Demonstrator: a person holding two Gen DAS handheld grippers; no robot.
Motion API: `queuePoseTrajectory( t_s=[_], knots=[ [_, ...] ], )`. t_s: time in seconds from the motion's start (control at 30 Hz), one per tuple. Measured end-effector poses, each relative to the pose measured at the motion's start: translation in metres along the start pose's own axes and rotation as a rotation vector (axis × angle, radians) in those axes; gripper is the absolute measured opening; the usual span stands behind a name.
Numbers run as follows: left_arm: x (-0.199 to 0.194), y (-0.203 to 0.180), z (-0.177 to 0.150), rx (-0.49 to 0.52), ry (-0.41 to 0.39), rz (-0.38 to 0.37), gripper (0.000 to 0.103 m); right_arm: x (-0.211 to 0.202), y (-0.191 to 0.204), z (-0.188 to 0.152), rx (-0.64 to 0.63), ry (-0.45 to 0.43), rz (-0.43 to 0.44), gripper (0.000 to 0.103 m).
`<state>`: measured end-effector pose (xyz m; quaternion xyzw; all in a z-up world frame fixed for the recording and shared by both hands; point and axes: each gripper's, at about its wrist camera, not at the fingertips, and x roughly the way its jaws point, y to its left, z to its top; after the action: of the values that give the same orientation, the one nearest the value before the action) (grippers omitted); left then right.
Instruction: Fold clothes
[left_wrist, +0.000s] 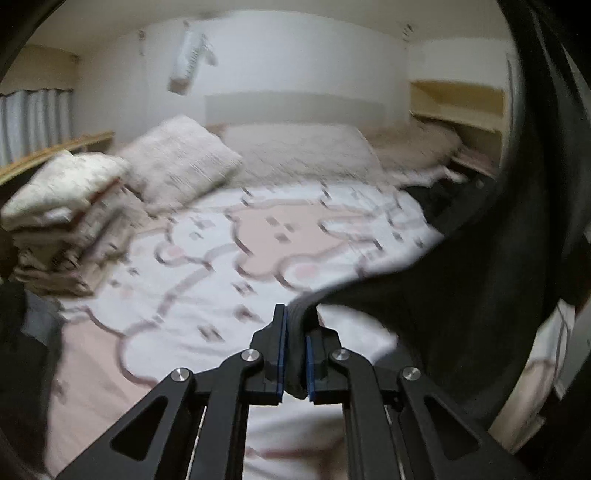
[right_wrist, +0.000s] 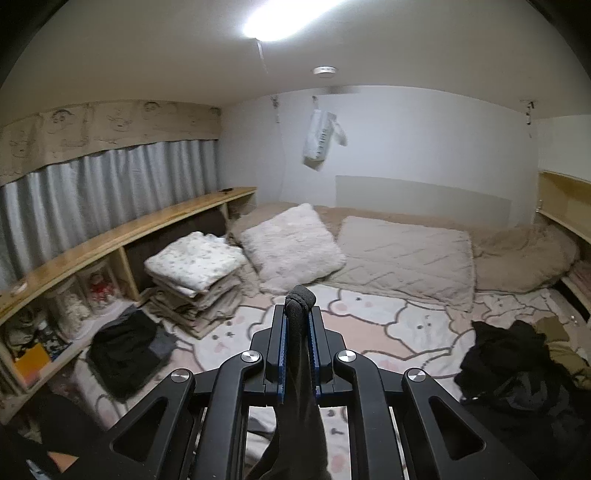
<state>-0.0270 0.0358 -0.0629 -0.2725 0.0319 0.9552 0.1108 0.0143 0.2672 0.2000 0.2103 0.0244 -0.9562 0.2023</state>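
Note:
Both grippers hold one dark grey garment in the air above the bed. My left gripper (left_wrist: 294, 354) is shut on a thick edge of the dark garment (left_wrist: 461, 280), which sweeps up and to the right across that blurred view. My right gripper (right_wrist: 298, 332) is shut on another fold of the same garment (right_wrist: 300, 369); the cloth pokes out above the fingertips and hangs down between the arms. A pile of unfolded dark clothes (right_wrist: 517, 365) lies at the right of the bed. A folded dark stack (right_wrist: 125, 347) lies at the left.
The bed is covered by a pink and white bear-print blanket (right_wrist: 388, 332). A stack of folded light blankets (right_wrist: 195, 273), a fluffy pillow (right_wrist: 291, 243) and a beige quilt (right_wrist: 406, 254) lie at the far end. A wooden shelf (right_wrist: 122, 236) runs along the left wall.

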Motion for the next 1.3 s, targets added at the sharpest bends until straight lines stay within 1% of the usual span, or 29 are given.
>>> queuePoseTrajectory(
  t_s=[0.1,0.2,0.3,0.33,0.43,0.53,0.6,0.67,0.73,0.83,0.9,0.97,1.03,1.1,1.13,1.2,1.3],
  knots=[
    [0.0,0.029,0.045,0.007,-0.043,0.039,0.009,0.017,-0.015,0.0,-0.006,0.017,-0.041,0.011],
    [0.008,0.057,0.103,-0.009,-0.074,0.064,0.009,0.043,-0.033,0.004,-0.018,0.047,-0.075,0.011],
    [0.011,0.081,0.161,-0.041,-0.132,0.095,0.009,0.071,-0.051,0.021,-0.028,0.039,-0.121,0.011],
    [0.005,0.084,0.172,-0.032,-0.157,0.113,0.009,0.081,-0.057,0.026,-0.032,0.035,-0.136,0.011],
    [-0.017,0.092,0.198,0.007,-0.231,0.17,0.009,0.096,-0.073,0.048,-0.021,-0.016,-0.145,0.011],
    [-0.039,0.099,0.224,0.045,-0.305,0.227,0.009,0.09,-0.078,0.055,-0.005,-0.061,-0.103,0.011],
    [-0.05,0.103,0.214,0.077,-0.293,0.246,0.009,0.08,-0.071,0.045,-0.03,-0.067,-0.044,0.011],
    [-0.057,0.107,0.182,0.096,-0.217,0.235,0.009,0.071,-0.063,0.028,-0.036,-0.046,0.032,0.011],
    [-0.059,0.107,0.147,0.106,-0.132,0.22,0.009,0.063,-0.054,0.0,-0.022,-0.003,0.1,0.011],
    [-0.05,0.104,0.079,0.111,0.059,0.175,0.009,0.05,-0.039,-0.045,-0.006,0.063,0.173,0.011],
    [-0.037,0.098,0.034,0.122,0.204,0.152,0.009,0.052,-0.025,-0.08,-0.016,0.146,0.213,0.011],
    [-0.019,0.097,-0.011,0.101,0.352,0.124,0.009,0.067,-0.006,-0.121,-0.084,0.274,0.198,0.011],
    [-0.004,0.098,-0.047,0.065,0.463,0.108,0.009,0.091,0.006,-0.157,-0.116,0.387,0.175,0.011],
    [0.002,0.098,-0.065,0.044,0.5,0.109,0.009,0.116,0.01,-0.178,-0.112,0.455,0.142,0.011],
    [0.004,0.1,-0.068,0.033,0.506,0.109,0.009,0.128,0.012,-0.189,-0.109,0.488,0.125,0.011],
    [0.006,0.106,-0.068,0.015,0.504,0.11,0.009,0.152,0.015,-0.206,-0.102,0.517,0.081,0.011],
    [0.004,0.112,-0.061,-0.005,0.477,0.112,0.009,0.181,0.037,-0.232,-0.291,0.489,-0.003,0.011]
  ],
)
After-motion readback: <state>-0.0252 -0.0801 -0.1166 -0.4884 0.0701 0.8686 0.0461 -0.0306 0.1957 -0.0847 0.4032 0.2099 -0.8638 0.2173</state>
